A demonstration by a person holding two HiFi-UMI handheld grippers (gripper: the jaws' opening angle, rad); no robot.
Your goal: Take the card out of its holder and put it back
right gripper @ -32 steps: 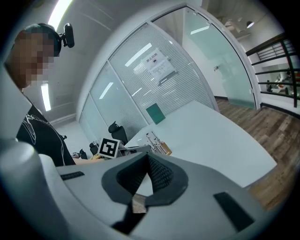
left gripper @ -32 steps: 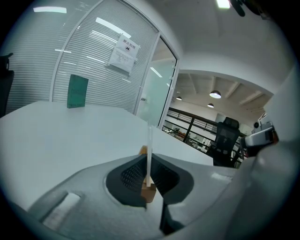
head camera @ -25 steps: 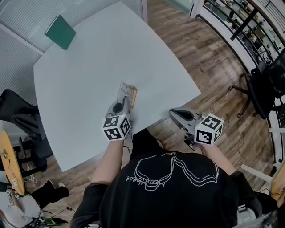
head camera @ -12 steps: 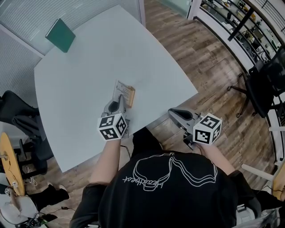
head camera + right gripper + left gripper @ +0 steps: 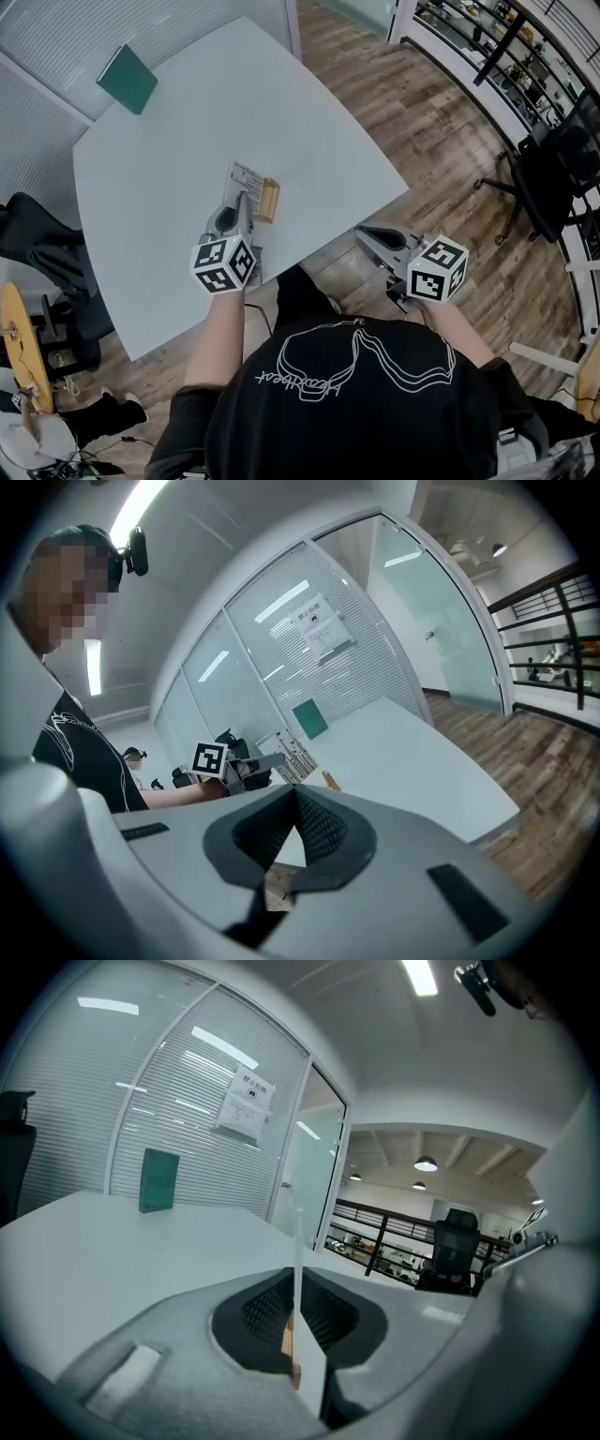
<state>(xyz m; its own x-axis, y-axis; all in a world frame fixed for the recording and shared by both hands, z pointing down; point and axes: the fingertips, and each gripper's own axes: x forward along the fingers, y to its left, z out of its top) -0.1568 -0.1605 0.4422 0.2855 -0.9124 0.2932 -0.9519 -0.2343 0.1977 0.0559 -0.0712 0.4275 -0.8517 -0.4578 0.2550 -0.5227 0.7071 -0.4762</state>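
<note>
The card (image 5: 246, 176) has just come up out of its holder (image 5: 269, 199) — it no longer stands in the wooden block's slot but hangs clear above the surface (image 5: 187, 112), just beside the block on its far-left side. The left tongs (image 5: 241, 199) are nearly closed, pinching the card by its lower part so that it stands upright between the pads. The first half of the task therefore looks done; what is left is lowering the card back into the slot. The holder lies toward the surface's near edge, its slot apparently empty. The right tongs (image 5: 368, 236) are closed on nothing, off the near edge over the floor — taking no part.
</note>
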